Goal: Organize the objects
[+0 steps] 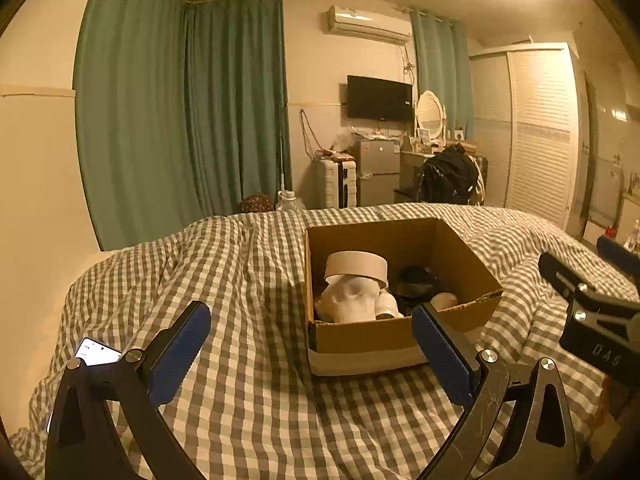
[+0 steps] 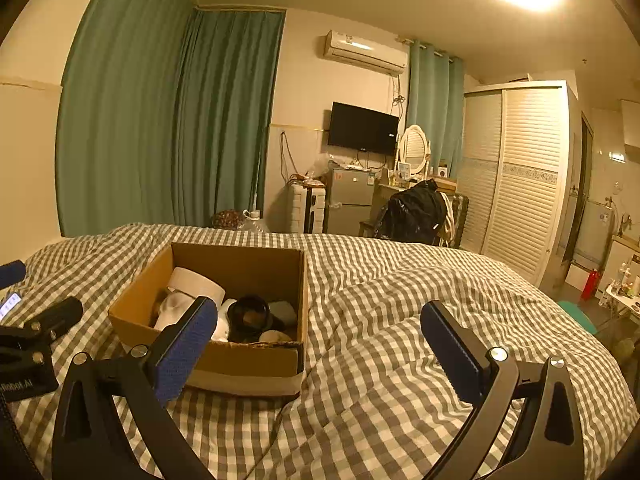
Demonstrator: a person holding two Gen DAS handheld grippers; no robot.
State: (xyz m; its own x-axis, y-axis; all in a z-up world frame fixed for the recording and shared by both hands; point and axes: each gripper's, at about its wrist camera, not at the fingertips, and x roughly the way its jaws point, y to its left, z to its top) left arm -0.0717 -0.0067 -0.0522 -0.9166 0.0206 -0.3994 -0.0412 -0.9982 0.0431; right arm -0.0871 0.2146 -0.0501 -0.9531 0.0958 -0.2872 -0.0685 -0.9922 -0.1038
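Note:
An open cardboard box [image 1: 360, 338] sits on the checked bed cover; it also shows in the right wrist view [image 2: 248, 364]. Inside it lie a roll of tape [image 1: 356, 266], white socks [image 1: 350, 300], a dark round object [image 1: 414, 282] and a small pale item [image 1: 444, 300]. My left gripper [image 1: 310, 348] is open and empty, held in front of the box's near left side. My right gripper [image 2: 320, 344] is open and empty, to the right of the box over the bed cover. The right gripper's body also shows in the left wrist view [image 1: 592, 308].
A phone [image 1: 96, 352] with a lit screen lies on the bed cover [image 1: 248, 400] at the left. Beyond the bed stand green curtains [image 1: 180, 120], a small fridge [image 1: 378, 172], a suitcase [image 1: 340, 184], a wall TV [image 1: 378, 98] and a louvred wardrobe [image 1: 536, 132].

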